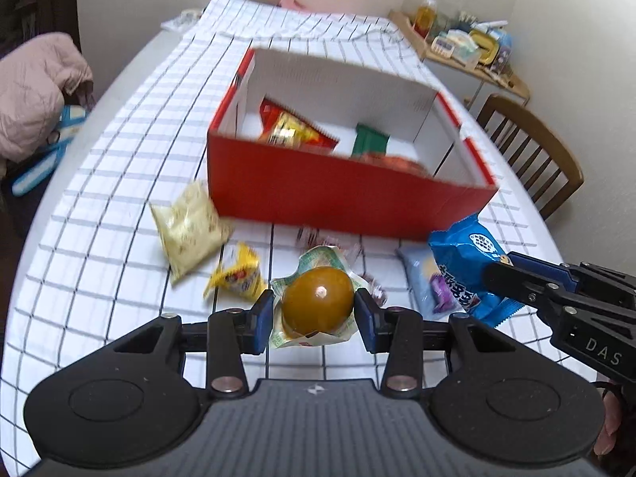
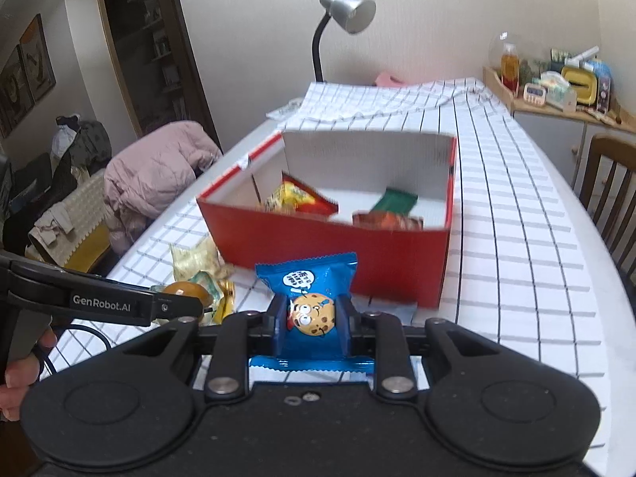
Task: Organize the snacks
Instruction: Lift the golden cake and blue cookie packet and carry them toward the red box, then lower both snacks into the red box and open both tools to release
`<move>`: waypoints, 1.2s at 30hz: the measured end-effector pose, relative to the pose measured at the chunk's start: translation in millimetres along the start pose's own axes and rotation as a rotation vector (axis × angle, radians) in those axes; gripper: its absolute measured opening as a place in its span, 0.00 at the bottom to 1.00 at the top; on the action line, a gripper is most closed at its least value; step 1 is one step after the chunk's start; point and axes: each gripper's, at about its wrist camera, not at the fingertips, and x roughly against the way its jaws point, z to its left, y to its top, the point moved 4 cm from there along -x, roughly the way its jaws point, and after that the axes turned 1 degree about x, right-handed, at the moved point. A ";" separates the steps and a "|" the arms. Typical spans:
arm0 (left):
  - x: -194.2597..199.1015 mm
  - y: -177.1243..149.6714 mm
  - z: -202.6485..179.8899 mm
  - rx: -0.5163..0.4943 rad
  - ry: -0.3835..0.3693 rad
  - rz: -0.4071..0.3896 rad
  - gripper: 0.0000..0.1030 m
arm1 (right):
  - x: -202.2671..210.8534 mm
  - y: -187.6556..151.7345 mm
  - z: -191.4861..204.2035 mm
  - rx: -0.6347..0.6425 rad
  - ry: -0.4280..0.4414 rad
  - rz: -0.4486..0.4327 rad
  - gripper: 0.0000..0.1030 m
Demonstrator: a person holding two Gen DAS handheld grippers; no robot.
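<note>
Left gripper [image 1: 314, 310] clamps egg packet [image 1: 318, 305]; red box [image 1: 346, 198] beyond.

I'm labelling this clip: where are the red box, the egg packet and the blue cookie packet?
red box [image 1: 318, 194], left wrist view, front wall.
egg packet [image 1: 317, 303], left wrist view, on the brown egg.
blue cookie packet [image 2: 308, 278], right wrist view, upper front face.
</note>
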 end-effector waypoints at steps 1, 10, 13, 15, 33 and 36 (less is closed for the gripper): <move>2.8 3.9 -2.2 -0.007 0.001 -0.011 0.40 | 1.5 4.5 0.2 0.003 -0.002 -0.009 0.24; 14.9 45.7 -17.7 -0.034 0.019 -0.077 0.41 | 6.3 39.1 -5.3 0.011 -0.035 -0.067 0.24; 14.9 59.4 -20.2 -0.039 0.026 -0.091 0.41 | 4.2 48.3 -6.8 0.011 -0.046 -0.077 0.24; 13.9 67.1 -21.7 -0.046 0.035 -0.100 0.41 | 0.6 54.5 -9.5 0.010 -0.054 -0.083 0.24; -51.0 128.5 -22.4 -0.023 0.044 -0.030 0.41 | -74.2 99.6 -54.0 -0.047 -0.131 -0.020 0.24; -69.3 134.5 -18.9 -0.008 0.053 -0.002 0.41 | -91.3 100.1 -60.2 -0.058 -0.142 0.007 0.24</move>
